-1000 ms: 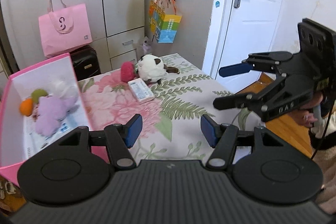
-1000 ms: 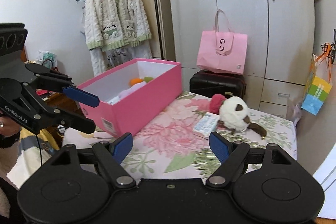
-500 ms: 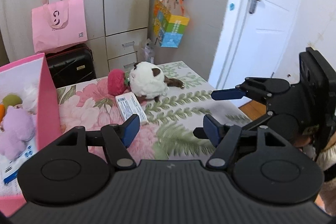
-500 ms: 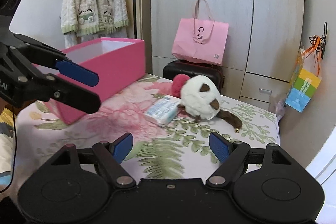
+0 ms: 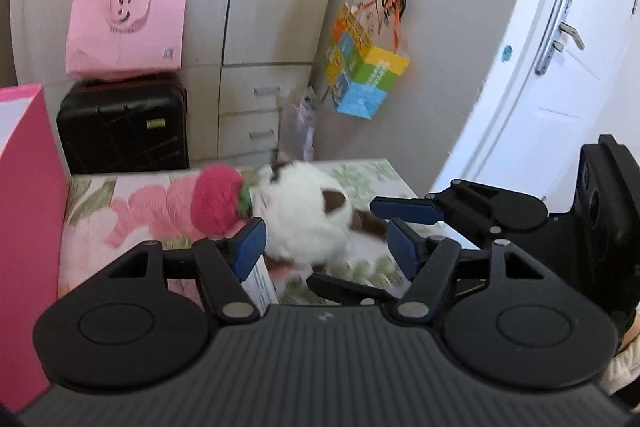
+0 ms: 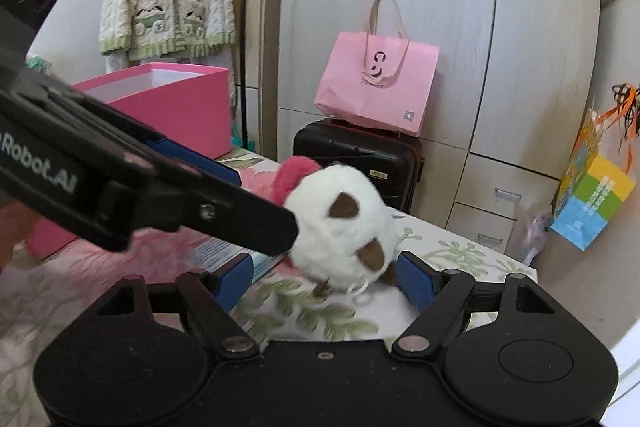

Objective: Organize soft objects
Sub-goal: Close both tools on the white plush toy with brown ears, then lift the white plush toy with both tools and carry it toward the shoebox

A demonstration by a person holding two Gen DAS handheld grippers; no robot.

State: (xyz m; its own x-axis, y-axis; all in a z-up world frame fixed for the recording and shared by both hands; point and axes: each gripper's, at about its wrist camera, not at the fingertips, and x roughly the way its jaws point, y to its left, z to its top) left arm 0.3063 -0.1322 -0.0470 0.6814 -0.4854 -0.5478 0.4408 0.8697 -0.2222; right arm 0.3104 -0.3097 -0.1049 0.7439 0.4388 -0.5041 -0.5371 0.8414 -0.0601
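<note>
Plush toys were what you had come for, and the white plush (image 6: 340, 223) with brown patches lay on the floral bedspread (image 6: 320, 311), touching the red plush (image 5: 216, 201) on its far side and sitting partly over a flat white-and-blue packet (image 5: 260, 283). Your left gripper (image 5: 324, 245) was spread wide with the white plush sitting between its blue pads, neither pad clearly pressing the fur. Your right gripper (image 6: 324, 277) was likewise spread, its pads to either side of the plush's near underside, gripping nothing. That was the first hazard: both tools were crowded onto one toy, and in the right wrist view a finger of the left tool crossed right in front of the plush, so closing either could have pinched the other tool or knocked it. Second, the red plush rested so tight against the white one that a wide bite could have dragged both, or nudged the red one along the bedspread toward the far edge near the black suitcase (image 5: 120, 127). Third, the packet under the plush was stiff, not soft; a low bite might have scooped it up too. The round, squashy body could also have slipped out of shallow pads on the way to the pink box (image 6: 180, 107), which stood well apart on your left.
</note>
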